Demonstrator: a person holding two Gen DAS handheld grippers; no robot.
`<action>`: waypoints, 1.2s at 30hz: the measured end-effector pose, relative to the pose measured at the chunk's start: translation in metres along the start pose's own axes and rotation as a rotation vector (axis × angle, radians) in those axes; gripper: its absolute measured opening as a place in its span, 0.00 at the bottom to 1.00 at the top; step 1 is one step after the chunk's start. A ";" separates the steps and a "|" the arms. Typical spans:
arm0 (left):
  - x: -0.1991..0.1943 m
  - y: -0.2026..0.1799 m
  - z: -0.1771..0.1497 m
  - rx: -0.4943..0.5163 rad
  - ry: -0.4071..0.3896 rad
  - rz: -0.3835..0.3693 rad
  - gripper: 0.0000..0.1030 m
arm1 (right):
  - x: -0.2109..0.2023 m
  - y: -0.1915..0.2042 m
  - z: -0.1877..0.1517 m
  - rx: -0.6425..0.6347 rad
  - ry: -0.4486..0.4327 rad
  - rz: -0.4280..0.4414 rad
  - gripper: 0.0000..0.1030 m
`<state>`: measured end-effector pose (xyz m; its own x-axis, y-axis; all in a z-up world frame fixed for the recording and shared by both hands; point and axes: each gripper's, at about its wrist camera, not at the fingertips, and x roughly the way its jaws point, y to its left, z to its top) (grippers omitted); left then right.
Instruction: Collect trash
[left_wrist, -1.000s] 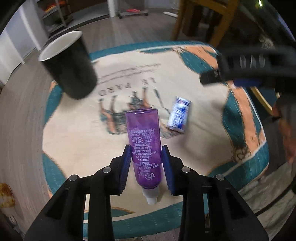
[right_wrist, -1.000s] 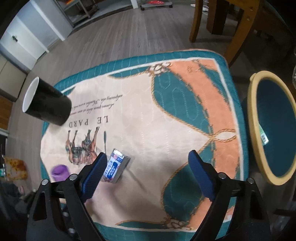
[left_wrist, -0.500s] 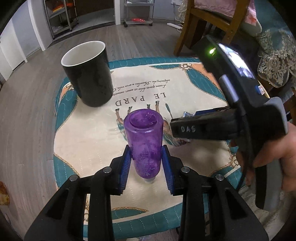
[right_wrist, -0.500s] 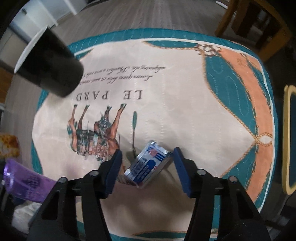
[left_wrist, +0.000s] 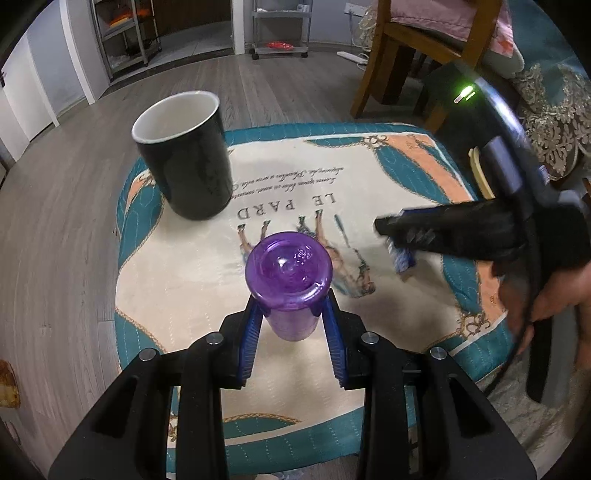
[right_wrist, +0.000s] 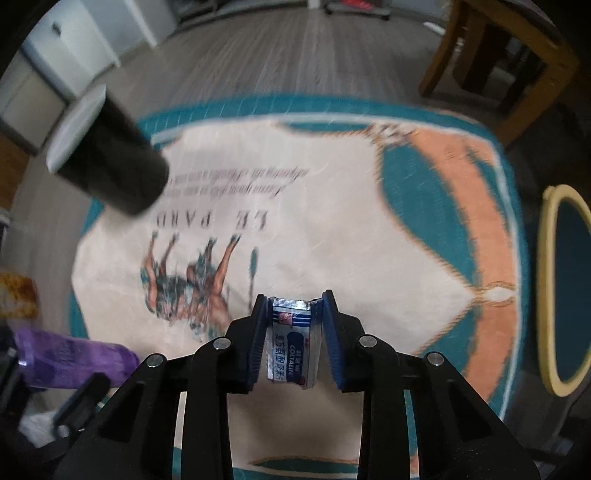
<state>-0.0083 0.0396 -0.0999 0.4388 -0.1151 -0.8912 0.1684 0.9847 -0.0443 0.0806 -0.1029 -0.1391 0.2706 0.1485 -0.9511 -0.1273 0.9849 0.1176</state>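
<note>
Closing just now, right gripper pinches the blue packet; left gripper — clamped on purple bottle.

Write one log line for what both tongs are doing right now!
left tongs: shut on purple bottle | right tongs: just closed on blue packet | black cup: on mat | bin: beside mat
</note>
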 end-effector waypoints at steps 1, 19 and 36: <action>-0.001 -0.003 0.002 0.002 -0.006 -0.005 0.31 | -0.009 -0.008 0.003 0.016 -0.018 0.001 0.30; 0.003 -0.212 0.083 0.385 -0.113 -0.200 0.31 | -0.135 -0.299 -0.028 0.335 -0.260 -0.177 0.30; 0.020 -0.316 0.143 0.467 -0.187 -0.300 0.71 | -0.142 -0.347 -0.033 0.470 -0.311 -0.155 0.78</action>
<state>0.0731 -0.2926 -0.0396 0.4530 -0.4425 -0.7739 0.6616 0.7487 -0.0409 0.0548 -0.4684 -0.0543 0.5290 -0.0517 -0.8471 0.3545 0.9203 0.1652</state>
